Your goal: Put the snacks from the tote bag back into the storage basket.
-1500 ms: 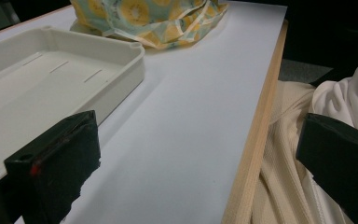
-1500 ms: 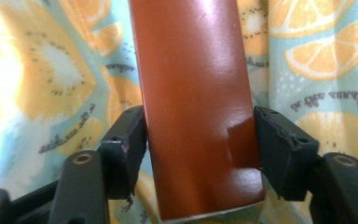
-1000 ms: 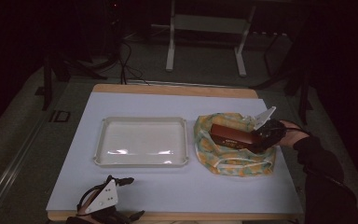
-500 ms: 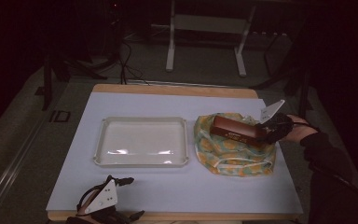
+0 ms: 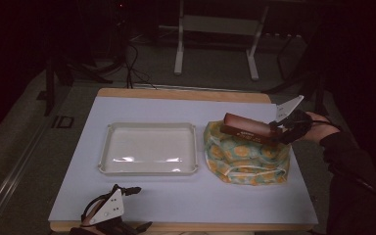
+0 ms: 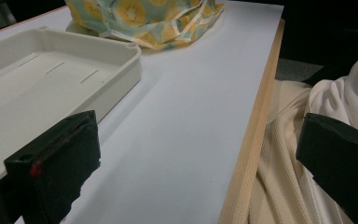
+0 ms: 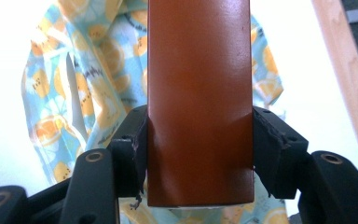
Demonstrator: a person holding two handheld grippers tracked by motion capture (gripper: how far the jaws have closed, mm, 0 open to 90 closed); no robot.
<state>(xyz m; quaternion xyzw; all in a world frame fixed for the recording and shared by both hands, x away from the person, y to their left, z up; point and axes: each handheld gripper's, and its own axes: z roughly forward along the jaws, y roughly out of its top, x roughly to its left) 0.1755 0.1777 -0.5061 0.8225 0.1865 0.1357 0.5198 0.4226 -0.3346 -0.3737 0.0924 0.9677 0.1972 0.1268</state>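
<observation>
Right gripper (image 5: 275, 131) clamps a brown box (image 5: 246, 128) above the citrus-print bag (image 5: 247, 155); left gripper (image 5: 108, 211) rests wide open. Next, probably: carry box to white tray (image 5: 148, 148).

High view: above near edge, facing forward and down over whole table (image 5: 186, 205).
Left gripper view: low at near edge, facing tray (image 6: 51, 79).
Right gripper view: close above patterned bag (image 7: 74, 102).
Shared: bag.

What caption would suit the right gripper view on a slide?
Right tongs shut on a glossy brown box, held above a lemon-print cloth bag on the white table.
</observation>
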